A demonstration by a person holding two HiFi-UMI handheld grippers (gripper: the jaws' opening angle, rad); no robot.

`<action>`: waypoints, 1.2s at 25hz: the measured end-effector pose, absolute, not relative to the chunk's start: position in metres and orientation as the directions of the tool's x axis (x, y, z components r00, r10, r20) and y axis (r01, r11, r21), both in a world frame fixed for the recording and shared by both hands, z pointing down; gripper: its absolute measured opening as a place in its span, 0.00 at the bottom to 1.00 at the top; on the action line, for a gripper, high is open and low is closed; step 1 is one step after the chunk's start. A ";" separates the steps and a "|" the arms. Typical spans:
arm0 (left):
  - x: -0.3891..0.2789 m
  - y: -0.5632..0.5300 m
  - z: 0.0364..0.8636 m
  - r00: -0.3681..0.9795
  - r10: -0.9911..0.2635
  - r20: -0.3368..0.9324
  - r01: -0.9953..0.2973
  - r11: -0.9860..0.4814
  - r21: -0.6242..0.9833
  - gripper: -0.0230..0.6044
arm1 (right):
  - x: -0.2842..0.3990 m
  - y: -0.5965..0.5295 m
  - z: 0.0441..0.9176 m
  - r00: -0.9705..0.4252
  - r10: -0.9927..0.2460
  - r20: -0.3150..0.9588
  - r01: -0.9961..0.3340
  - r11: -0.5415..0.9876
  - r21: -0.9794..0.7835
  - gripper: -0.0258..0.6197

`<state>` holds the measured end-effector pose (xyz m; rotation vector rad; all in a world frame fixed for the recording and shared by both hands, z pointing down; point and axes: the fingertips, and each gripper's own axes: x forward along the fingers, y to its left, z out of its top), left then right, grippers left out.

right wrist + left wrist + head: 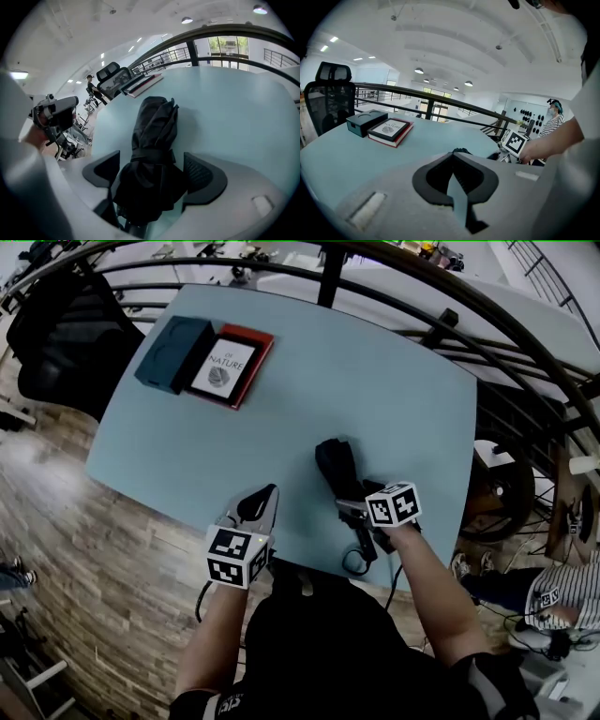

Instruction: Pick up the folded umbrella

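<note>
- Stands at the near edge of a light blue desk (375, 381), a gripper in each hand.
- Lying flat on that desk, right of centre and close to the near edge: the black folded umbrella (336, 468), its length running near to far, a closure strap (151, 155) wrapped around its bundled fabric.
- Right gripper (152, 165): spread wide, straddling the near part of the folded umbrella, with one jaw on each side.
- Dark fabric bulging across the gap up to both pads (202, 174); no telling whether either one presses on it.
- Left gripper (453, 158): pressed together at the tips with nothing between, only a sliver of desk showing lower down the gap.
- Held just left of the folded umbrella, near it but apart, pointing toward the far side.
- At the far left of the desk, well apart from both: a red-edged book (230, 367) with a white cover panel, and touching its left side a dark teal box (173, 352).
- Beyond the far left corner, a black office chair (61, 334).
- Curving around the far and right sides, a dark railing (450, 296).
</note>
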<state>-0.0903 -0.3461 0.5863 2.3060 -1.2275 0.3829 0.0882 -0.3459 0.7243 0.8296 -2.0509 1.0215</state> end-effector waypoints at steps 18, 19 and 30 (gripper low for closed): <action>-0.085 -0.354 0.585 0.574 -0.694 0.434 -0.819 -0.477 0.319 0.05 | 0.068 -0.344 0.754 -0.326 -0.098 0.940 -0.773 0.600 -0.205 0.52; -0.086 -0.354 0.584 0.575 -0.695 0.432 -0.818 -0.478 0.321 0.05 | 0.067 -0.343 0.755 -0.301 -0.102 0.948 -0.768 0.615 -0.178 0.51; -0.095 -0.358 0.567 0.581 -0.713 0.393 -0.813 -0.487 0.320 0.05 | 0.078 -0.336 0.761 -0.126 -0.110 0.986 -0.753 0.658 -0.023 0.53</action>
